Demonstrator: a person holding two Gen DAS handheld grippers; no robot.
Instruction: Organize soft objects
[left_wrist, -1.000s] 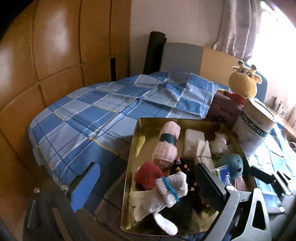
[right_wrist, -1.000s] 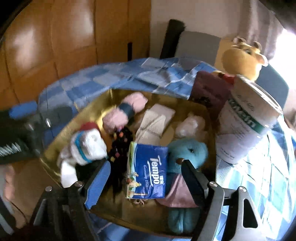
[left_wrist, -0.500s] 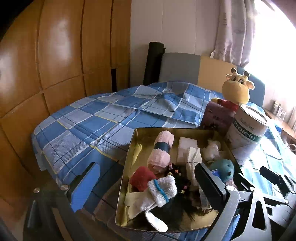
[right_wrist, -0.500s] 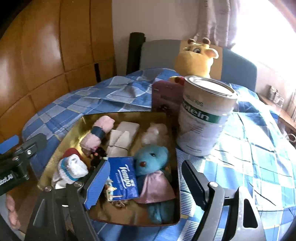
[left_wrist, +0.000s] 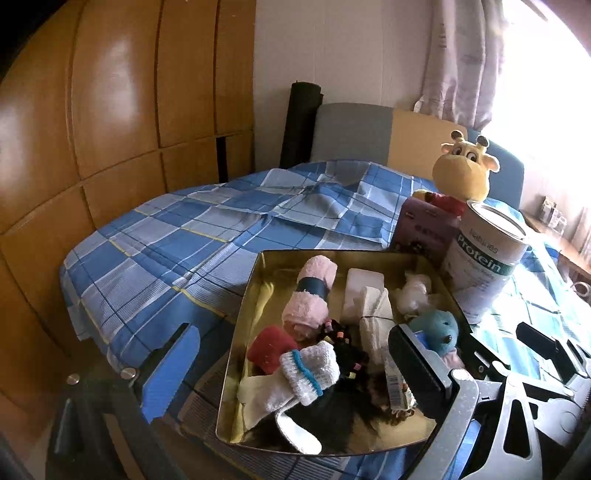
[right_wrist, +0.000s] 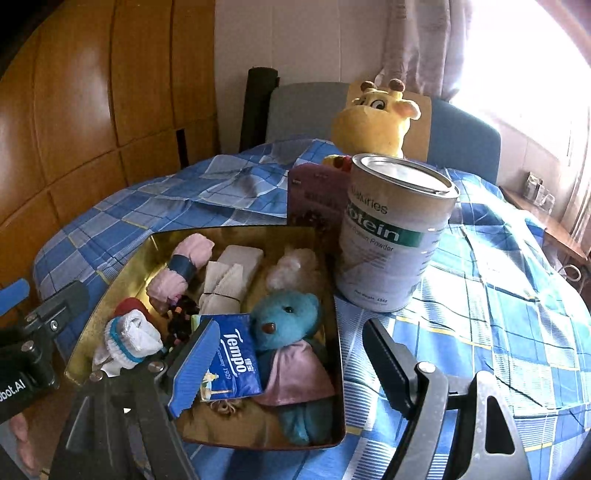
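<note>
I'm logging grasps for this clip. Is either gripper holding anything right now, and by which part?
Nothing is held. The left gripper and right gripper both hang open above the tray.

The left gripper (left_wrist: 295, 373) has 2 unlike fingers: one faced with a bright blue pad (left_wrist: 170, 371), the other with a ribbed black pad (left_wrist: 415, 371). Both sit on dark grey arms fixed with round silver screws; the black-padded arm is speckled grey metal with a cut-out slot. The right gripper (right_wrist: 288, 363) is built alike, its blue pad (right_wrist: 194, 367) ridged along the edge, its black pad (right_wrist: 386, 365) ribbed, with a triangular cut-out in the grey frame. The left gripper's black body, seen from the right wrist, carries white lettering ending "bot.AI".
</note>
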